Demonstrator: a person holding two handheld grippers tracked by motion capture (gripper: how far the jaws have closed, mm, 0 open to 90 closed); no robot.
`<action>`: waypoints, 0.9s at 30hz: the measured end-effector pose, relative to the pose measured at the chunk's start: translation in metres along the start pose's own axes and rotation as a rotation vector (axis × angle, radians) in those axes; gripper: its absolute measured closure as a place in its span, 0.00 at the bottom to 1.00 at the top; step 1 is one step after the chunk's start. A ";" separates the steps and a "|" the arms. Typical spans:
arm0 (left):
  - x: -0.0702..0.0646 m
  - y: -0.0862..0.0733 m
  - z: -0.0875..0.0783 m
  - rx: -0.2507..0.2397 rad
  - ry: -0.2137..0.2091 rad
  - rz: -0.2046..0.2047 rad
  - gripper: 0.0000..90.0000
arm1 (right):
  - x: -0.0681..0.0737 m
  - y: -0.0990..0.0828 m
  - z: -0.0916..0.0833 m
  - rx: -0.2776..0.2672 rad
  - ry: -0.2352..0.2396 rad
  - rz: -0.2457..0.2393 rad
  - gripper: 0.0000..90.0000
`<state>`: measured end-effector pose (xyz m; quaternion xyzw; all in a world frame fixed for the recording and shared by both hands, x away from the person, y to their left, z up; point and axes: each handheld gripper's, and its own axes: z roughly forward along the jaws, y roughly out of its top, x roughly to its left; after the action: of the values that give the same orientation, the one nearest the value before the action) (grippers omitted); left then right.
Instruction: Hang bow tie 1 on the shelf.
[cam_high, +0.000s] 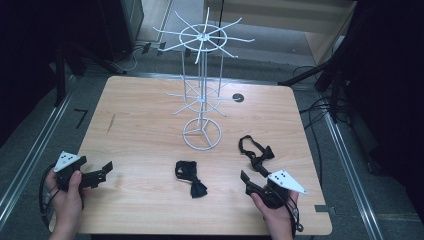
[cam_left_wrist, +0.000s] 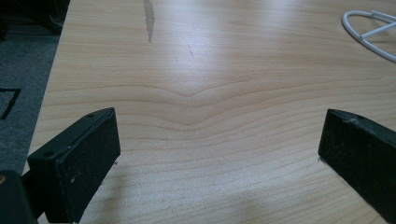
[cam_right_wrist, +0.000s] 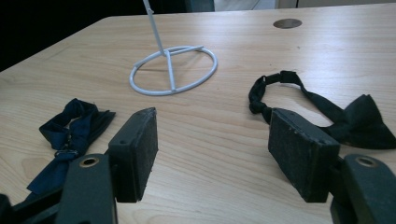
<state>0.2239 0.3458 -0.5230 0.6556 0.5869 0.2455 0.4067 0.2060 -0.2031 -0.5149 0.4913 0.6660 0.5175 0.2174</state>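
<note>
A white wire display rack (cam_high: 202, 95) with two tiers of hooks stands mid-table on a ring base (cam_right_wrist: 170, 74); an arc of that base (cam_left_wrist: 379, 31) shows in the left gripper view. A dark blue bow tie (cam_high: 190, 179) (cam_right_wrist: 70, 135) lies in front of the rack. To its right a black bow tie (cam_high: 256, 151) (cam_right_wrist: 355, 121) lies with its strap looped. My left gripper (cam_high: 104, 171) (cam_left_wrist: 219, 133) is held open over bare wood at the table's left front. My right gripper (cam_high: 252, 174) (cam_right_wrist: 212, 126) is open just short of the black tie, nothing between its jaws.
The wooden table (cam_high: 140, 130) has a round cable hole (cam_high: 238, 97) behind the rack. Grey floor with metal rails and cables surrounds it. Dark equipment stands at the left and right of the room.
</note>
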 end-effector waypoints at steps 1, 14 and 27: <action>0.000 0.000 0.000 0.000 -0.001 -0.001 0.00 | 0.002 0.000 0.001 0.001 0.004 -0.002 0.37; 0.000 0.000 0.001 0.011 -0.008 0.003 0.00 | 0.040 0.000 0.022 0.058 0.064 -0.063 0.41; 0.000 0.001 0.001 0.014 -0.010 0.004 0.00 | 0.059 -0.001 0.039 0.092 0.091 -0.079 0.41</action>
<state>0.2250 0.3459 -0.5231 0.6609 0.5852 0.2389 0.4047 0.2121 -0.1324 -0.5170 0.4499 0.7171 0.4992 0.1846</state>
